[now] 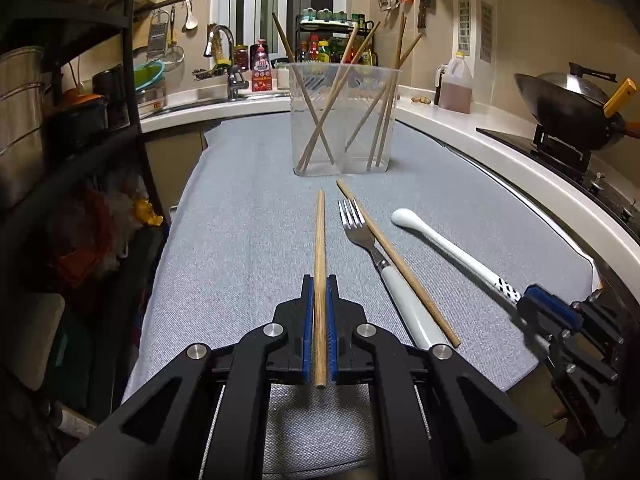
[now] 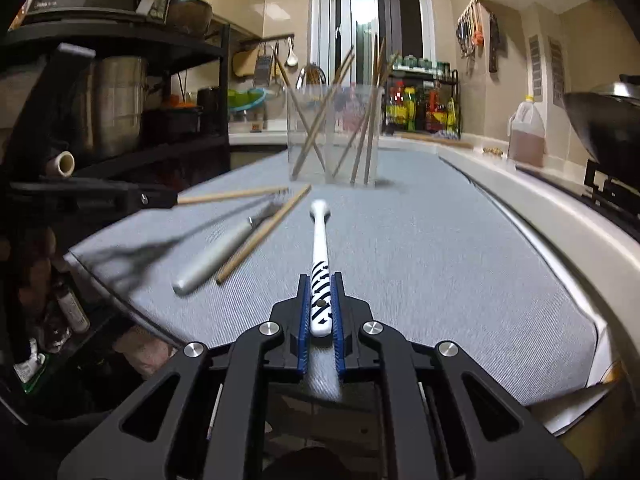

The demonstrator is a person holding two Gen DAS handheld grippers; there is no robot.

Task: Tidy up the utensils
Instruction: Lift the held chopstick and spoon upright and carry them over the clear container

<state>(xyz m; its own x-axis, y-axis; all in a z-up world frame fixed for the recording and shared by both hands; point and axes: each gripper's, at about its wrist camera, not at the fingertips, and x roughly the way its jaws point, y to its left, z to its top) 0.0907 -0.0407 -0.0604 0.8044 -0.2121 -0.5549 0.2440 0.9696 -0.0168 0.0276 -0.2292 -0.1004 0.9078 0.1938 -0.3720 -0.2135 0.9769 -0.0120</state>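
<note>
My left gripper (image 1: pixel 320 284) is shut on a wooden chopstick (image 1: pixel 320 240) that points ahead, just above the grey mat (image 1: pixel 240 240). Right of it lie a white-handled fork (image 1: pixel 362 232) and a second chopstick (image 1: pixel 396 264), side by side. My right gripper (image 2: pixel 321 280) is shut on the black-patterned handle end of a white spoon (image 2: pixel 320 232), whose far end rests on the mat. A clear plastic container (image 1: pixel 344 120) with several chopsticks stands upright at the far end of the mat. In the right wrist view the left gripper (image 2: pixel 160 199) shows at the left edge.
A black shelf rack (image 1: pixel 80 120) with pots borders the mat on the left. A white counter curves along the right, carrying an oil jug (image 1: pixel 456 84) and a wok (image 1: pixel 568 108) on a stove. A sink faucet (image 1: pixel 228 60) stands far back left.
</note>
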